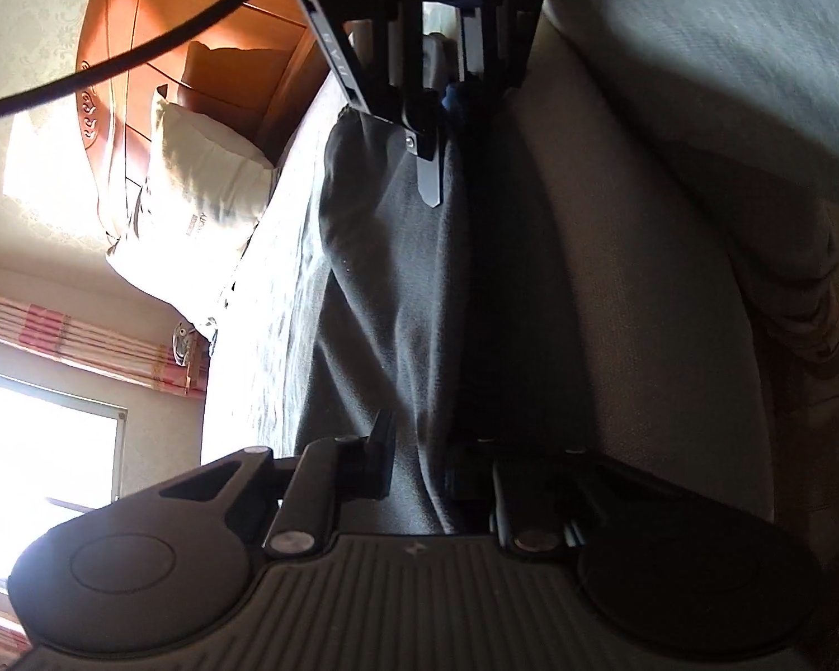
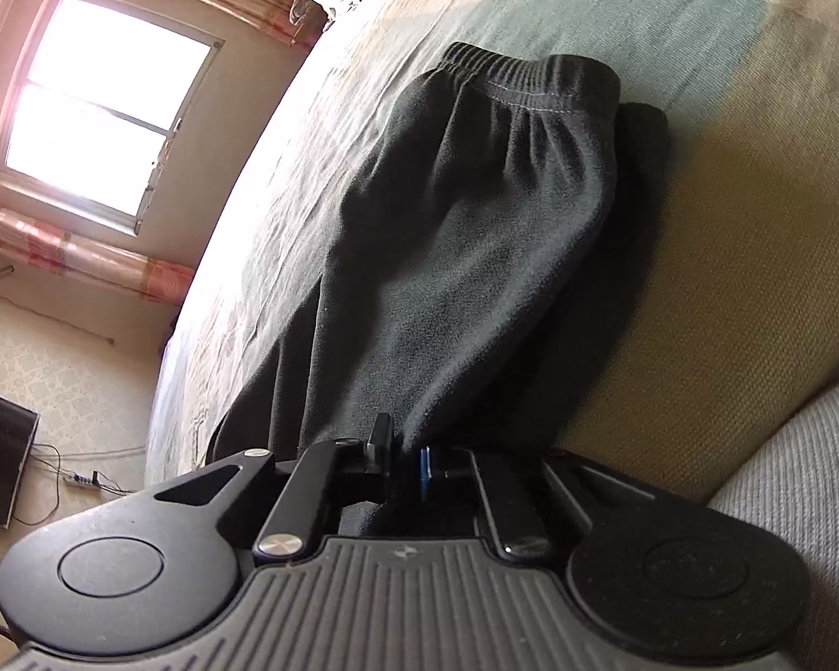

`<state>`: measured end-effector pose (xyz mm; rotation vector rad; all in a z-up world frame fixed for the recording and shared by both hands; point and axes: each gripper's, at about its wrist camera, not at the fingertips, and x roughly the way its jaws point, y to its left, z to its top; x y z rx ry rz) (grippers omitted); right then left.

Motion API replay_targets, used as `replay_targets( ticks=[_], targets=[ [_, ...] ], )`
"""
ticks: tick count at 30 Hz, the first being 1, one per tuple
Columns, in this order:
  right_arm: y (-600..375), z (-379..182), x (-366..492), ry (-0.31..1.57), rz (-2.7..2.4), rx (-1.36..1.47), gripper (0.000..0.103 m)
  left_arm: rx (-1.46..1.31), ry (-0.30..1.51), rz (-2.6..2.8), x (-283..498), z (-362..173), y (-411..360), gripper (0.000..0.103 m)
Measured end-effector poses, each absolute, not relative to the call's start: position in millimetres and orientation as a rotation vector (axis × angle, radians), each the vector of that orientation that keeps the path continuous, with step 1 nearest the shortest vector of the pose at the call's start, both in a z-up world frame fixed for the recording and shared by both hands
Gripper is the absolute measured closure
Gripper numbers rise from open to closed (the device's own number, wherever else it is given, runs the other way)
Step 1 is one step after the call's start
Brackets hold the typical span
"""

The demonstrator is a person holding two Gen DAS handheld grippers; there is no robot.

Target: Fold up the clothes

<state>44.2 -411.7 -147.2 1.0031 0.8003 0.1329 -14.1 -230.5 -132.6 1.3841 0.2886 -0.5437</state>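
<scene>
Right fingers [image 2: 402, 456] closed on the leg end of the dark trousers [image 2: 475, 235]. Left fingers [image 1: 414, 458] also pinch this cloth, near the waistband. Trousers lie lengthwise on the bed [image 2: 727, 223], legs together; cross folds prob. remain.

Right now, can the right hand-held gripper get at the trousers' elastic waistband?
Probably not yet: the right hand-held gripper is shut on the dark trousers at the near end; the waistband lies unobstructed at the far end.

Both wrist views low, close over dark trousers [image 2: 475, 235], facing opposite ends
</scene>
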Motion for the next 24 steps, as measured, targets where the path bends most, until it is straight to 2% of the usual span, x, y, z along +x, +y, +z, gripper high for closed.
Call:
replay_targets(
  ticks=[4,9,24],
  targets=[
    [-409,-137,44,0.792,0.138,0.968,0.095,1.342,0.286,-0.545,-11,-114,-226,0.098],
    [-403,-124,39,0.781,0.139,0.904,0.095,1.323,0.312,-0.565,-16,-106,-225,0.098],
    [-392,-129,43,0.821,0.094,0.894,0.099,1.216,0.471,-0.635,-5,-106,-229,0.102]
  ],
)
